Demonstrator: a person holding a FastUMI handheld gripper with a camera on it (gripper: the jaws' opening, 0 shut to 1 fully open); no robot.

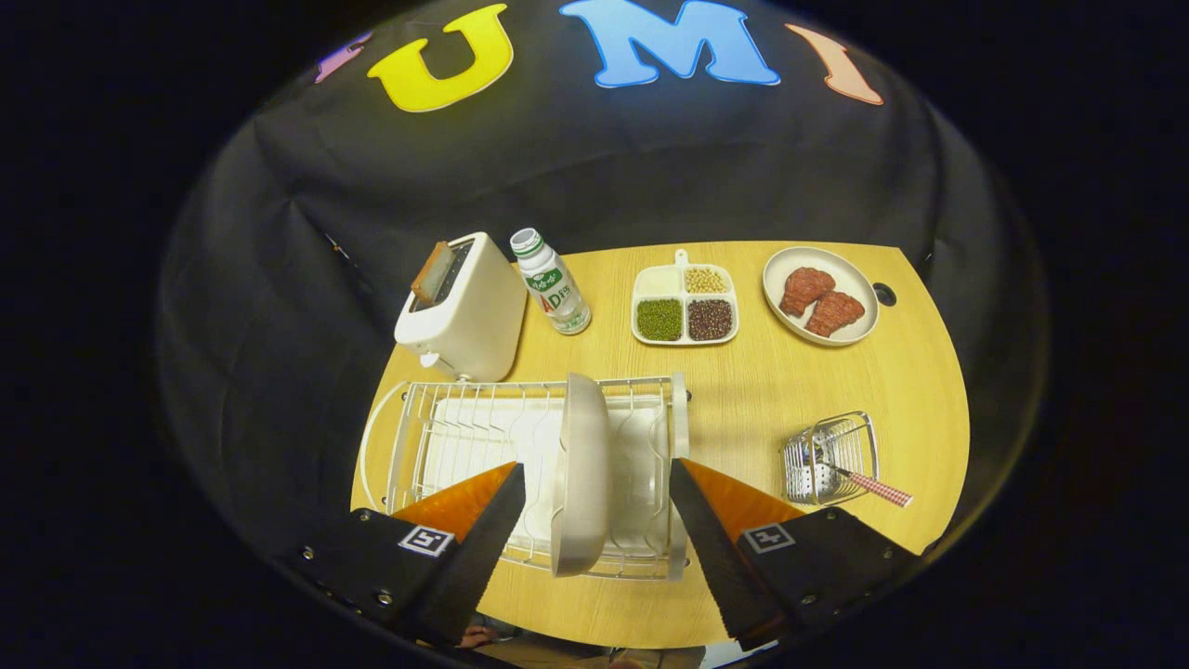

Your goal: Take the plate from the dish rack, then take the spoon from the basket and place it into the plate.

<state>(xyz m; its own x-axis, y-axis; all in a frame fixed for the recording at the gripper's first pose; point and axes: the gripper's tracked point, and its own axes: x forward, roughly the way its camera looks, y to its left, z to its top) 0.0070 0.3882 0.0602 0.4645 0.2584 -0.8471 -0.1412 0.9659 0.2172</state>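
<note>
Gripper [594,483] jaws apart, straddling upright plate [581,474] in dish rack [437,432], not touching; spoon [859,481] in basket [831,455].

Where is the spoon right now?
The spoon lies in the wire basket on the table, right of the dish rack, beyond the open hand-held gripper.

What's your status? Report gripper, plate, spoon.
Gripper open, fingers either side of plate, not touching. Plate upright on edge in rack. Spoon in basket, beyond right finger. Nothing in the way.
</note>
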